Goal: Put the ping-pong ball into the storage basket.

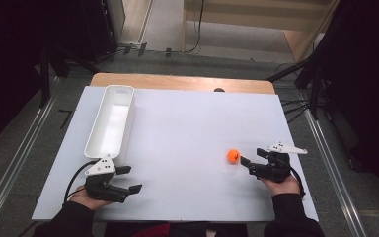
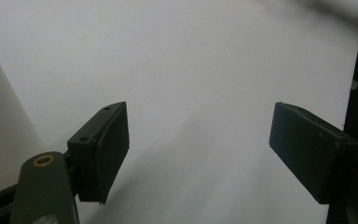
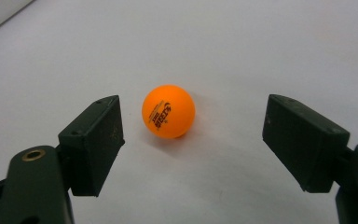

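Right gripper view: one orange ball (image 3: 168, 111) just ahead of the wide-open right claw (image 3: 193, 140).
One white bin (image 1: 110, 121) stands beyond the left claw (image 1: 129, 179), spread wide on the worktop (image 1: 187, 123).

Bright tabletop, dark surroundings, soft shadows

Orange ball (image 3: 168, 111): dark print, not legible.

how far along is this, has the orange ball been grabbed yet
Not grabbed yet. The orange ball lies on the white table, just ahead of the open right gripper, whose jaws stand apart on either side with gaps to the ball. That approach is what is in hand. The left gripper is open with nothing between its jaws, near the white bin. Closing, lifting and placing are probably left.
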Motion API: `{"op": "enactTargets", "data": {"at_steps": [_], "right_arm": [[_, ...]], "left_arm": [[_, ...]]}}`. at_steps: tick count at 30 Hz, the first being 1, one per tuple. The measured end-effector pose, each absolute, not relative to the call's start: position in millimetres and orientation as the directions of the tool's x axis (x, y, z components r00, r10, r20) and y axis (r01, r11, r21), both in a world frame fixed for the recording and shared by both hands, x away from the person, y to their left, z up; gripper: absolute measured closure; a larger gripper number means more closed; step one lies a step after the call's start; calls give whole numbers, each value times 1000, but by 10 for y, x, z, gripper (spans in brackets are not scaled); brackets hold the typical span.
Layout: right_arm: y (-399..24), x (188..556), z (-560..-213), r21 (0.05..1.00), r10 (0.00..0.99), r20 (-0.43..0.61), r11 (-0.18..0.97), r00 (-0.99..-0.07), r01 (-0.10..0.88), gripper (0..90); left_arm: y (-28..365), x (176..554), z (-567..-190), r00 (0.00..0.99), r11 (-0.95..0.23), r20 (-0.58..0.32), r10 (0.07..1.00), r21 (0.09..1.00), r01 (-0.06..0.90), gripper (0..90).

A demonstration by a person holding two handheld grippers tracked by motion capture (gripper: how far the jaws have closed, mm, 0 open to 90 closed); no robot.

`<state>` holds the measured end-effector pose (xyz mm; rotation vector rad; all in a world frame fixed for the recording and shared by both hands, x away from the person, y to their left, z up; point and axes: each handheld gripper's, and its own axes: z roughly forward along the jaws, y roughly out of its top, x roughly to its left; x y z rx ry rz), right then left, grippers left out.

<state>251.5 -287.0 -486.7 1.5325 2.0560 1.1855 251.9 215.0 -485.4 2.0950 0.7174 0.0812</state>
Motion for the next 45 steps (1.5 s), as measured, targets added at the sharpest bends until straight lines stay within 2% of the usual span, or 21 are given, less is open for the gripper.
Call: {"op": "enactTargets", "data": {"at_steps": [9, 29, 45], "right_arm": [[-2781, 2675, -4831, 767, 892, 197, 118, -407, 631, 191], [-2680, 2890, -4739, 779, 890, 194, 115, -412, 616, 194], [-2627, 2882, -4826, 767, 888, 204, 116, -412, 631, 201]], "left_arm": [[2142, 2515, -4863, 833, -438, -208, 513, 771, 463, 204], [2126, 2534, -4866, 839, -446, -207, 504, 769, 458, 203], [2107, 2555, -4866, 839, -444, -206, 503, 771, 456, 203]]}}
